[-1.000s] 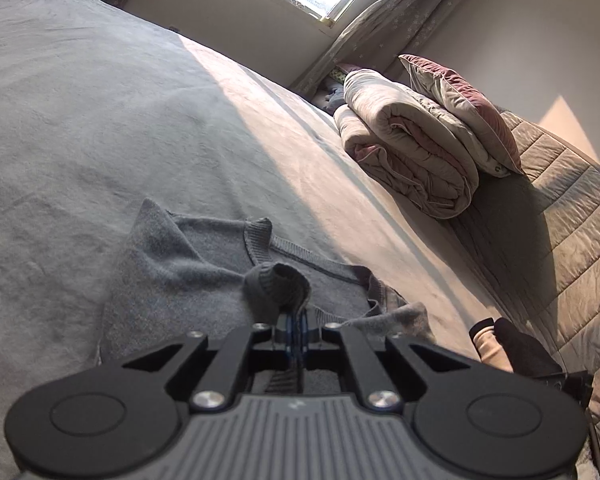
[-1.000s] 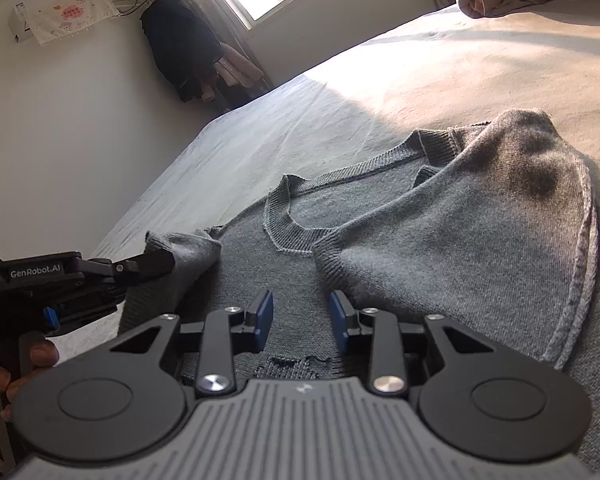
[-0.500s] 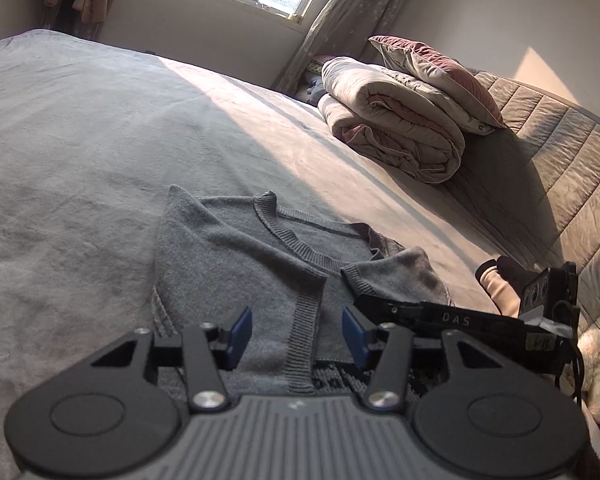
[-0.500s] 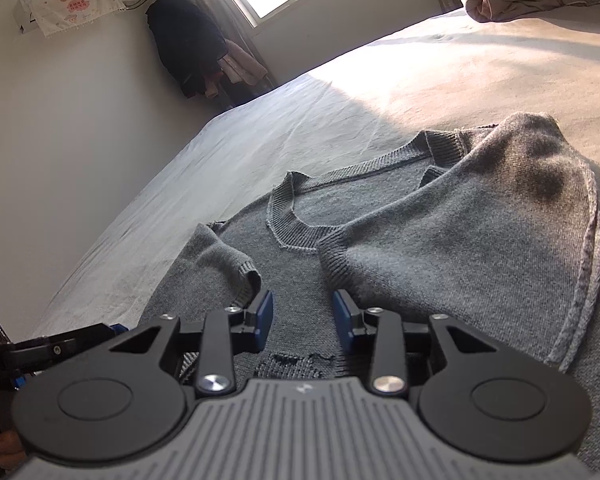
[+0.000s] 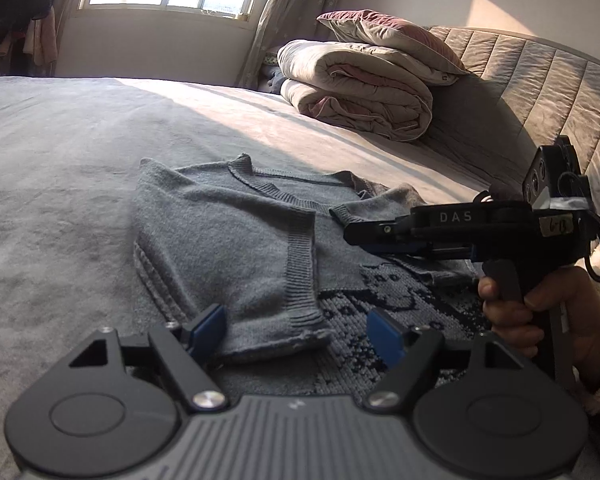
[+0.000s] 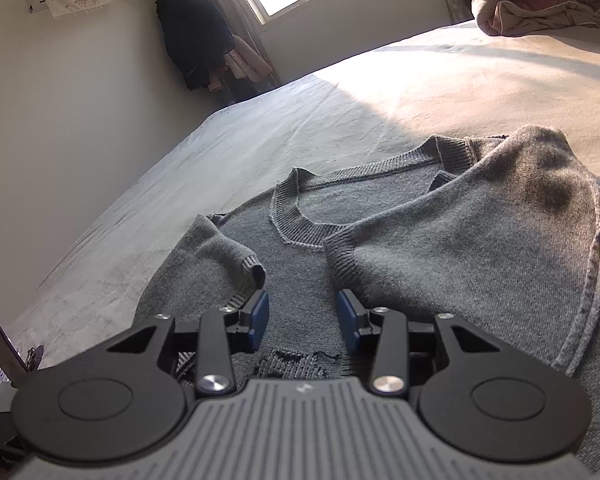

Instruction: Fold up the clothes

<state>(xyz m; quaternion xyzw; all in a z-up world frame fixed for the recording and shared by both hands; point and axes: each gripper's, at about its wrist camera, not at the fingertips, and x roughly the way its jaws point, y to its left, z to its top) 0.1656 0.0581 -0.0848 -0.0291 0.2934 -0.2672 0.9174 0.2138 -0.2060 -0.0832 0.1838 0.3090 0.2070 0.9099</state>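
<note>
1. Grey plush fabric covers the wide bed (image 5: 60,152), matte and softly napped, half in shade and half in window sun; it carries everything else here.
2. A rolled beige-and-rose quilt bundle (image 5: 360,92) sits by the padded headboard, well apart from the work.
3. The grey knitted V-neck sweater (image 5: 220,240) lies flat on the bed just ahead of both tools. Its long axis runs away from the cameras, ribbed collar at the far end, the darker patterned knit panel nearest the grippers. Both sleeves are already turned in over the chest, so the body fold is probably next.
4. In the right wrist view, the right-side sleeve (image 6: 480,232) is the broad, thick flap, soft and slumped, with a seam ridge along its outer edge. The left-side sleeve (image 6: 216,264) is smaller, its ribbed cuff curled up.
5. The black right hand-held gripper (image 6: 302,316) hovers over the sweater's middle between the two cuffs, blue pads spread and holding nothing.
6. The black left hand-held gripper (image 5: 296,330) has its jaws wide apart around the folded sleeve's ribbed cuff without pinching it; it looks nearer to the sweater's near edge.
</note>
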